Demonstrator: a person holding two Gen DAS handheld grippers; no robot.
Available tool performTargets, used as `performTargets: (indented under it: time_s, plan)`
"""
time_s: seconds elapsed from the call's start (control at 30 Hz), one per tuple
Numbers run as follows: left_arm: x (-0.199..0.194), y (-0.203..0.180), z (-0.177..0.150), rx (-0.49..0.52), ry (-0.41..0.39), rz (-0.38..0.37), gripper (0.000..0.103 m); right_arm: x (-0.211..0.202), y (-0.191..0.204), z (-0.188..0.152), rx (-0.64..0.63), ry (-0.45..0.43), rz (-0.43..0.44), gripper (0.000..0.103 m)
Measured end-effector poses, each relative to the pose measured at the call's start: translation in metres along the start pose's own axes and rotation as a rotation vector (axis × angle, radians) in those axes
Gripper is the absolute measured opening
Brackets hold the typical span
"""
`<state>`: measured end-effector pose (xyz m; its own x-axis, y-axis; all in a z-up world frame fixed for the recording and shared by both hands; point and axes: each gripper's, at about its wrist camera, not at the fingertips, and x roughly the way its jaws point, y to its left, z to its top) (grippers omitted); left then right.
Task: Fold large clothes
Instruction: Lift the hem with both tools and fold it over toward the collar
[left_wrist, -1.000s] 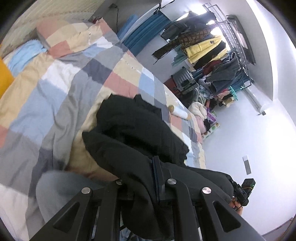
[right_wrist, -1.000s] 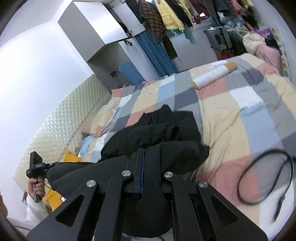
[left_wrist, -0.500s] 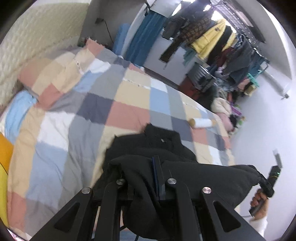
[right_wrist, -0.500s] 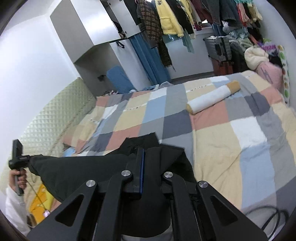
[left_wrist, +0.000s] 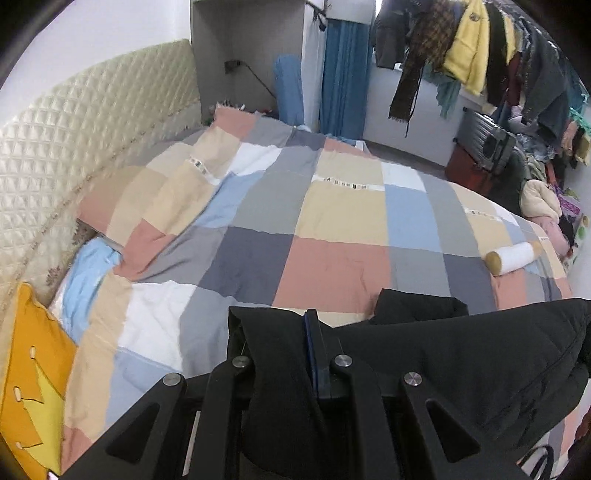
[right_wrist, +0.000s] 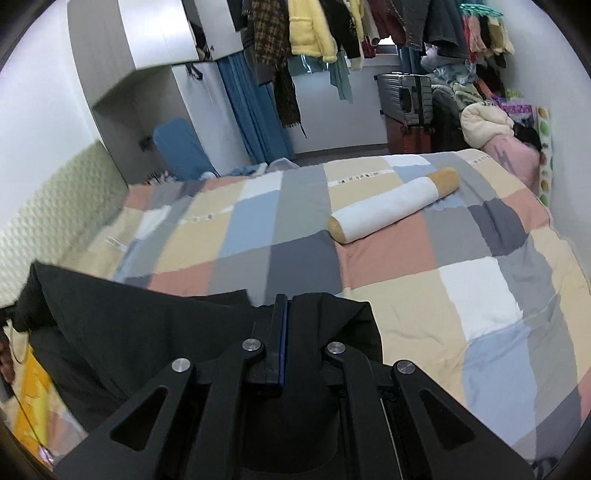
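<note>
A large black jacket (left_wrist: 461, 354) hangs stretched between my two grippers above the near edge of the bed. My left gripper (left_wrist: 312, 332) is shut on one end of it, with fabric bunched around the closed fingers. My right gripper (right_wrist: 280, 317) is shut on the other end, and the jacket (right_wrist: 129, 325) runs off to the left in that view. A fold of the jacket pokes up behind the stretched edge in the left wrist view. The lower part of the jacket is hidden below both grippers.
The bed has a patchwork checked quilt (left_wrist: 332, 229) that also fills the right wrist view (right_wrist: 406, 258). A white and tan bolster (right_wrist: 391, 206) lies on it. A yellow cushion (left_wrist: 29, 387) and padded headboard (left_wrist: 66, 147) are at the left. Hanging clothes (right_wrist: 314, 33) and a suitcase (right_wrist: 406, 96) stand beyond.
Both grippers have lifted the jacket off the quilt and pulled it taut between them. The views have tilted up, so more bare quilt shows.
</note>
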<state>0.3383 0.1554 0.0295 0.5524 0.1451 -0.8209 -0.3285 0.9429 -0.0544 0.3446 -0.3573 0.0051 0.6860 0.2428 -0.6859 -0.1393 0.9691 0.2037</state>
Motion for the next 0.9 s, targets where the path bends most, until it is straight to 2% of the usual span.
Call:
performTargets:
  time_s: [0.13,0.27,0.43,0.57,0.67,0.9]
  plan:
    - [0.05,-0.007,0.006,-0.007,0.041,-0.003,0.013,0.041,-0.008,-0.001,0.001,0.049,-0.034,0.006]
    - [0.102,-0.021,0.01,0.003,0.091,0.024,0.013,0.084,-0.014,-0.003,0.036,0.1,-0.064,0.006]
    - [0.157,-0.036,0.011,0.021,0.137,0.047,0.014,0.142,-0.016,-0.01,0.01,0.164,-0.11,0.005]
    - [0.195,-0.047,0.008,0.024,0.192,0.024,0.014,0.18,-0.019,-0.023,0.011,0.221,-0.109,0.005]
    - [0.208,-0.045,0.005,-0.009,0.197,-0.013,0.014,0.201,-0.024,-0.033,0.034,0.271,-0.102,0.004]
    - [0.199,-0.032,-0.008,-0.031,0.189,-0.073,0.014,0.186,-0.021,-0.038,0.047,0.201,-0.079,0.005]
